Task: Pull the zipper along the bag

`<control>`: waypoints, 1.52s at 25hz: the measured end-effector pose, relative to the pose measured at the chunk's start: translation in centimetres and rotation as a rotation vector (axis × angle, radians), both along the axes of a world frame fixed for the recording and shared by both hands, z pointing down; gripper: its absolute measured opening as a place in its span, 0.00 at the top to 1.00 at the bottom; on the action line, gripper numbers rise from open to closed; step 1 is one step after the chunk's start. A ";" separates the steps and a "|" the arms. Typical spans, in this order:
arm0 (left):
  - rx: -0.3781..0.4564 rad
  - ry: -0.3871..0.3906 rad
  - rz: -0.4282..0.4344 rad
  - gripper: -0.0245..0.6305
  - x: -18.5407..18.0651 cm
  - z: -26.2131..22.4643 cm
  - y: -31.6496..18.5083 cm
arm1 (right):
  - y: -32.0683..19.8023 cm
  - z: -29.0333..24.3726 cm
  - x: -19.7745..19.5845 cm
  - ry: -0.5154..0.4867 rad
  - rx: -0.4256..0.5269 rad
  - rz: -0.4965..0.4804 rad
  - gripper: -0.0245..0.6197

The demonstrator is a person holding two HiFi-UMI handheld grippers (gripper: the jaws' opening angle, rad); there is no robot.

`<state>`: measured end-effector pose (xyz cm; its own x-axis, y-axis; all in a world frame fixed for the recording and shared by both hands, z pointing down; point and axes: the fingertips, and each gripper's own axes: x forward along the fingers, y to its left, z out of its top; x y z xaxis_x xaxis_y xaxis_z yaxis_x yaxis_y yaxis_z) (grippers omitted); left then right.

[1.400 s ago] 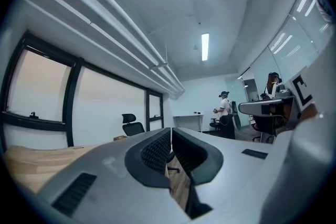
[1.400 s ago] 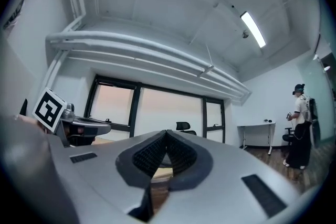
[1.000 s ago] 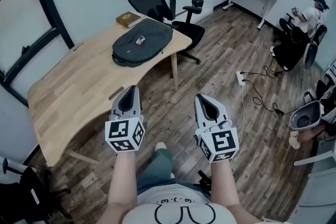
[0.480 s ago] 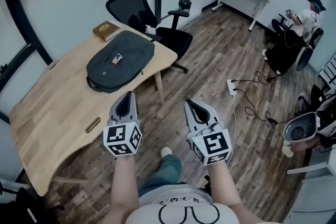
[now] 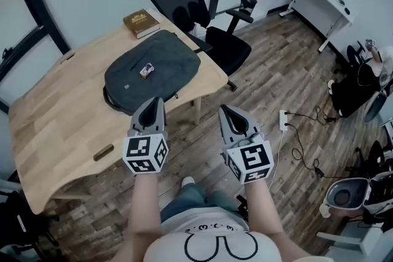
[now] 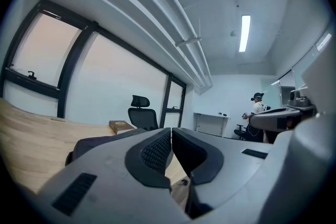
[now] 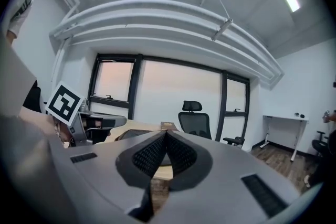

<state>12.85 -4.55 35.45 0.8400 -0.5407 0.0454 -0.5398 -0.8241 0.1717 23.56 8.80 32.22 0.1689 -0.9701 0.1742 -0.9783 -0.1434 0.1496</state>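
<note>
A dark grey backpack lies flat on the light wooden table, with a small tag on its top. My left gripper is held in the air at the table's near edge, its tip just before the bag's front side, jaws shut and empty. To its right, my right gripper hangs over the floor, also shut on nothing. In the left gripper view the bag lies low ahead beyond the shut jaws. The right gripper view shows the bag and the left gripper's marker cube.
A brown book lies behind the bag. A black office chair stands at the table's far right corner. On the wooden floor lie a power strip and cables. A white desk and a seated person are far right.
The table and bag have come nearer and now sit more squarely ahead. Both grippers stay shut and side by side, carried forward toward the table's edge.
</note>
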 end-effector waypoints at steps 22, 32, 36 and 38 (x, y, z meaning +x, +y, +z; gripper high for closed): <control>-0.171 -0.102 -0.368 0.62 4.4 7.1 -8.8 | -19.8 5.0 11.0 -0.118 -0.119 -0.403 0.88; -0.345 -0.190 -0.519 0.62 8.3 15.8 -7.9 | -24.7 12.1 12.7 -0.097 -0.341 -0.608 0.88; -0.408 -0.235 -0.598 0.62 9.0 19.1 -7.3 | -26.1 14.4 12.5 -0.084 -0.390 -0.659 0.88; -0.440 -0.259 -0.637 0.63 9.5 20.7 -7.0 | -26.9 15.1 12.4 -0.082 -0.403 -0.670 0.88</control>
<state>22.37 -11.55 56.13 0.3114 -0.7985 0.5152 -0.9489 -0.2322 0.2137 35.95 -18.09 47.36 -0.4586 -0.7202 0.5206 -0.8474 0.5309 -0.0120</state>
